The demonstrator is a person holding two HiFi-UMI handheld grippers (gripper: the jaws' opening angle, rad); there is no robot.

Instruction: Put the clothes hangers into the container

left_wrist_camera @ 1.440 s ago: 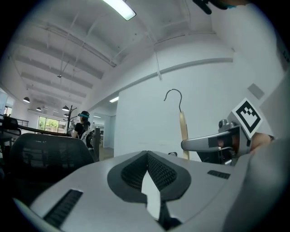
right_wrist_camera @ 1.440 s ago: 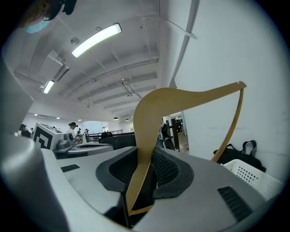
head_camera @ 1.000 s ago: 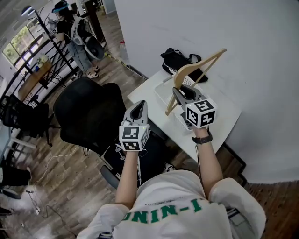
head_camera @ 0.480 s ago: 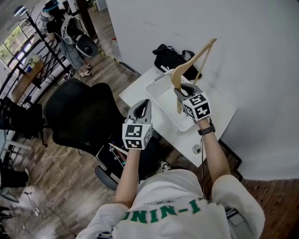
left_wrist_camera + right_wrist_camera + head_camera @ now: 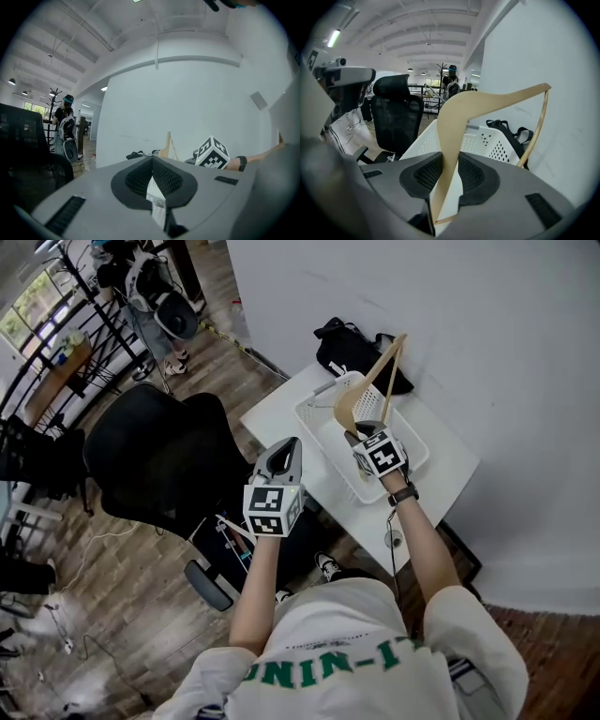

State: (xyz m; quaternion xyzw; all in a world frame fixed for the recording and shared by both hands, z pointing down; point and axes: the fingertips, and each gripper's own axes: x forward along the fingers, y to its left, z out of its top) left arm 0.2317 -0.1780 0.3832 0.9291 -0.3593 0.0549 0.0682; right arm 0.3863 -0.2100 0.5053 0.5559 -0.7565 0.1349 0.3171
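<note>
A light wooden hanger (image 5: 377, 379) stands nearly upright above the white perforated basket (image 5: 322, 435) on the white table (image 5: 451, 476). My right gripper (image 5: 364, 430) is shut on its lower arm, just over the basket. In the right gripper view the hanger (image 5: 487, 105) runs up from between the black pads (image 5: 477, 174) of my right gripper (image 5: 449, 173), with the basket (image 5: 490, 142) behind it. My left gripper (image 5: 284, 448) is held off the table's near side, over the chair, jaws together with nothing held; its pads (image 5: 138, 177) meet in the left gripper view.
A black bag (image 5: 349, 349) lies at the table's far end against the white wall. A black office chair (image 5: 159, 457) stands left of the table. Metal racks (image 5: 56, 381) and a person (image 5: 155, 298) are farther back on the wooden floor.
My right gripper has carried the hanger inward over the basket, and the hanger has turned from a slant to nearly upright. The left gripper has stayed where it was.
</note>
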